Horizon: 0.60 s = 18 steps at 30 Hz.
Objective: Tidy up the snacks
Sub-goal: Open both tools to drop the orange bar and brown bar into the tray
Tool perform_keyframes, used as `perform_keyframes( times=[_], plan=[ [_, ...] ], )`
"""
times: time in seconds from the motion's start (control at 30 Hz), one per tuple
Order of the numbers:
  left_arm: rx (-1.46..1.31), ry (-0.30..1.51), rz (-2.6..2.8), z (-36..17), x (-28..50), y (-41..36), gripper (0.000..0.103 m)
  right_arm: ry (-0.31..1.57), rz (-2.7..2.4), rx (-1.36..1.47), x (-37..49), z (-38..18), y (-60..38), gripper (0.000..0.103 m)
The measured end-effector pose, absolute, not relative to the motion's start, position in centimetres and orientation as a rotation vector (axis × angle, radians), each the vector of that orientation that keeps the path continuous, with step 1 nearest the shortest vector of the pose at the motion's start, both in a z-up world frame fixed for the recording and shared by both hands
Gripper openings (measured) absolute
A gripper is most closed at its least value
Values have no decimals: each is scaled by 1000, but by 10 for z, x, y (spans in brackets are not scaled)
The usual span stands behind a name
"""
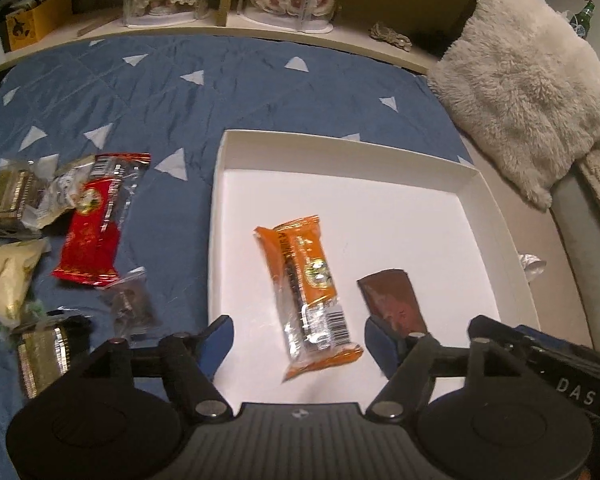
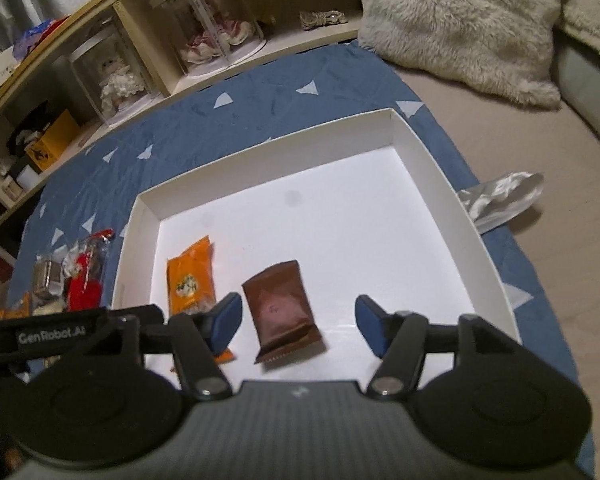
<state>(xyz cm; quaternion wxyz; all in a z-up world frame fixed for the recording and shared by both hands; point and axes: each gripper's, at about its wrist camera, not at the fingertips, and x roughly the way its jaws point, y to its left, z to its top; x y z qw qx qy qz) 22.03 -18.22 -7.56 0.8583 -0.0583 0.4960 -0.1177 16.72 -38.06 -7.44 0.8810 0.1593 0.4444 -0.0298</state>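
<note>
1. Blue quilted bedspread (image 1: 148, 92) with pale triangles fills the scene, a shelf of boxed dolls (image 2: 120, 76) behind it and a fluffy cream pillow (image 1: 528, 92) off to the right.
2. White shallow box (image 2: 420, 148) sits on the quilt, and two snacks lie flat on its floor: an orange packet (image 1: 308, 296) and, just right of it, a brown packet (image 2: 282, 312), apart from each other.
3. Left gripper (image 1: 298, 340) hangs over the near end of the orange packet, jaws spread wide, gripping nothing.
4. Right gripper (image 2: 298, 322) is just as wide open, its blue fingers either side of the brown packet, clear of it.
5. Outside the box, on the left, a red packet (image 1: 94, 224) leads a loose cluster of wrapped snacks (image 1: 16, 196).
6. Crumpled silver wrapper (image 2: 500, 198) lies by the box's right wall.
</note>
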Motion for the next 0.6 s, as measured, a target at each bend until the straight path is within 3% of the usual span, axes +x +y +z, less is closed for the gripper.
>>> perform_keyframes(
  times=[0.1, 0.33, 0.6],
  plan=[
    [-116, 1038, -241, -73, 216, -176, 77, 922, -73, 300, 161, -71, -378, 76],
    [-104, 1025, -216, -64, 204, -160, 93, 913, -99, 266, 152, -67, -373, 93],
    [-94, 993, -205, -56, 191, -139, 103, 893, -122, 231, 137, -61, -367, 102]
  ],
)
